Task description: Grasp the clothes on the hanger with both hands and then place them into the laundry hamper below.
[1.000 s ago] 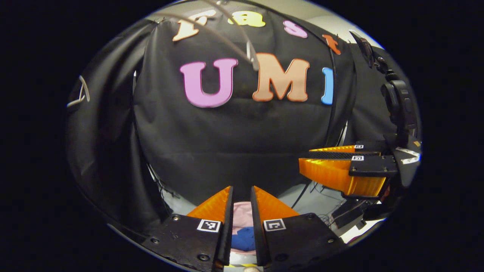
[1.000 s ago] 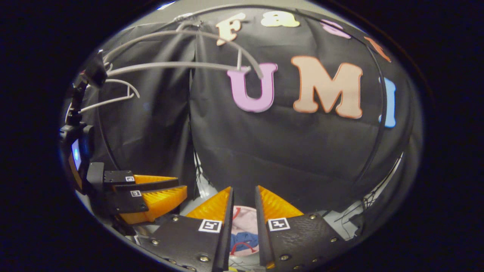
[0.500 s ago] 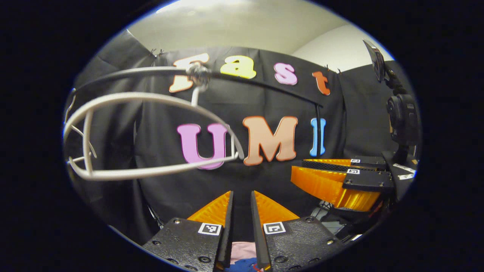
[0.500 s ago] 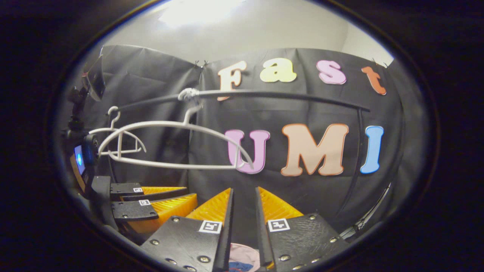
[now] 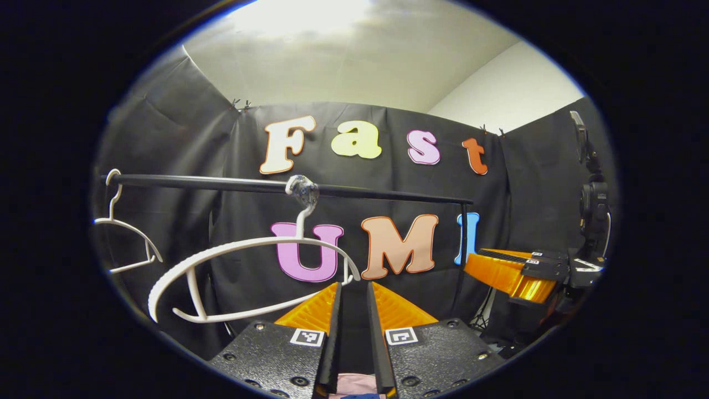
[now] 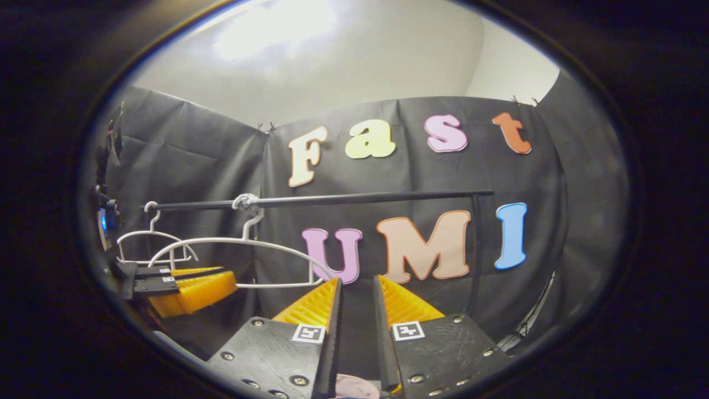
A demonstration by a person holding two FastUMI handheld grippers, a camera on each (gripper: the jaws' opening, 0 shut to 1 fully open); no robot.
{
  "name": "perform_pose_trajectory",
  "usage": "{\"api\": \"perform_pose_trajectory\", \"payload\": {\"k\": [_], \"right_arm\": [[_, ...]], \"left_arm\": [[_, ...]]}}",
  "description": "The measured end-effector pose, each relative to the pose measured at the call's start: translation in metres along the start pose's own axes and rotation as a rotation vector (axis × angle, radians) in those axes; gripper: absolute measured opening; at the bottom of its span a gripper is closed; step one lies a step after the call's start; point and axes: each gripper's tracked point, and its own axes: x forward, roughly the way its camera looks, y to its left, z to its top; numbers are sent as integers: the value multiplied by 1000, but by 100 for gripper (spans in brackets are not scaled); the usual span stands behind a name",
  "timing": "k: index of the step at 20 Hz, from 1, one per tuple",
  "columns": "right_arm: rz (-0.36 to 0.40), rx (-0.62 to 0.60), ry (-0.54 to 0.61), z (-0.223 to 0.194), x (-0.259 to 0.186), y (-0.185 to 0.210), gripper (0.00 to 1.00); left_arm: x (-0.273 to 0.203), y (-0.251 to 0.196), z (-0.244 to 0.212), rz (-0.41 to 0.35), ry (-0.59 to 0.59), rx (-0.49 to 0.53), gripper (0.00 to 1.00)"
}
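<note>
A bare white hanger (image 5: pixel 249 246) hangs from the black rail (image 5: pixel 221 184), with no clothes on it. My left gripper (image 5: pixel 354 285) is shut with nothing between its fingers, low in front of the hanger's right end. In the right gripper view, the same hanger (image 6: pixel 238 242) hangs left of my right gripper (image 6: pixel 356 280), which is also shut and holds nothing. Each gripper shows in the other's view: the right gripper (image 5: pixel 471 260) off to the right, the left gripper (image 6: pixel 227 274) at lower left. A pink sliver of the hamper (image 5: pixel 354 382) peeks between my left finger bases.
A second bare white hanger (image 5: pixel 127 227) hangs at the rail's left end. The rail's upright post (image 5: pixel 464 249) stands on the right. A camera on a stand (image 5: pixel 594 205) rises behind the right gripper. Black cloth walls close in the booth on all sides.
Both grippers have lifted and tilted up from the hamper with the blue garment in it. The hamper has slid off the bottom edge, and the rail and hangers have dropped into view.
</note>
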Motion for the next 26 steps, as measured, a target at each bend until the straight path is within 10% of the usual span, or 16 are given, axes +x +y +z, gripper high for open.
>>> {"api": "perform_pose_trajectory", "payload": {"k": [5, 11, 26], "right_arm": [[-56, -21, -18, 8, -12, -23, 26], [-51, -47, -52, 17, -27, -24, 99], [-83, -72, -52, 24, -54, -47, 96]], "left_arm": [[2, 2, 2, -5, -7, 2, 46], [-1, -9, 7, -23, -27, 24, 97], [-12, -36, 15, -40, -53, 23, 96]]}}
